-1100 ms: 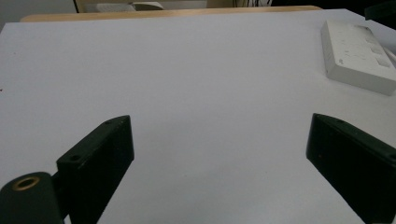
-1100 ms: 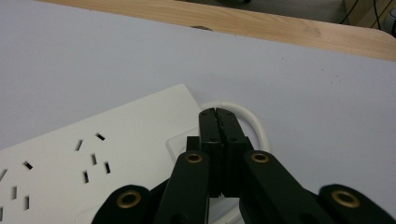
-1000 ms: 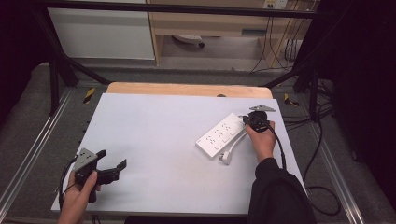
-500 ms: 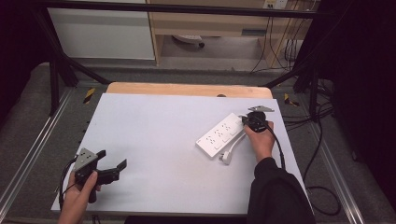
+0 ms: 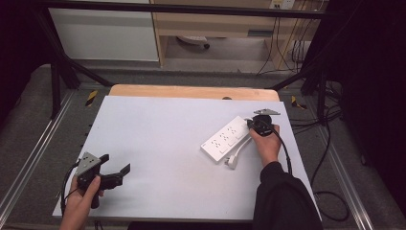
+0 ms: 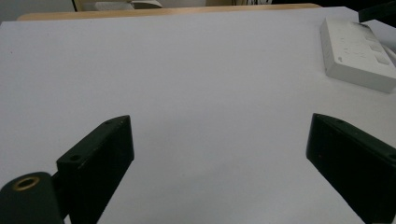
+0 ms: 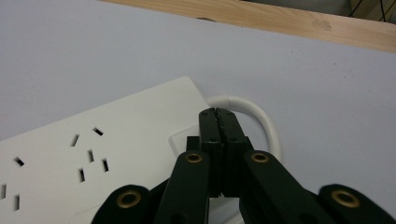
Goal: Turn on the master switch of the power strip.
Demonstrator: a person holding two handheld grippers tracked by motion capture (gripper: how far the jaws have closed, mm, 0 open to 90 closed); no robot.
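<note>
White rectangular plastic power strip (image 5: 226,139), several socket groups on its top face: in the high view it is lying diagonally on the right part of the pale grey table mat (image 5: 163,129), its white cable (image 5: 238,152) looping along its near side and ending in a plug.

Right gripper (image 5: 261,125), black, held in the person's right hand (image 5: 266,143): it is sitting at the strip's far end, over or on it; contact cannot be told. Left gripper (image 5: 115,175), black, in the left hand (image 5: 82,201): it is resting near the mat's front left corner, well apart from the strip.

Left gripper view: the two black jaws are standing wide apart over bare mat, nothing between them; the strip (image 6: 357,51) is showing at upper right.

Right gripper view: the jaws are pressed together with nothing between them, the tips (image 7: 218,115) hovering over the strip's end (image 7: 102,149), above what looks like a raised switch panel, the cable (image 7: 254,119) curving just behind.

Risk, as a judgement: if the closed tips are pressing down here, the light strip may be sliding or pivoting on the smooth mat, since nothing is steadying it.
</note>
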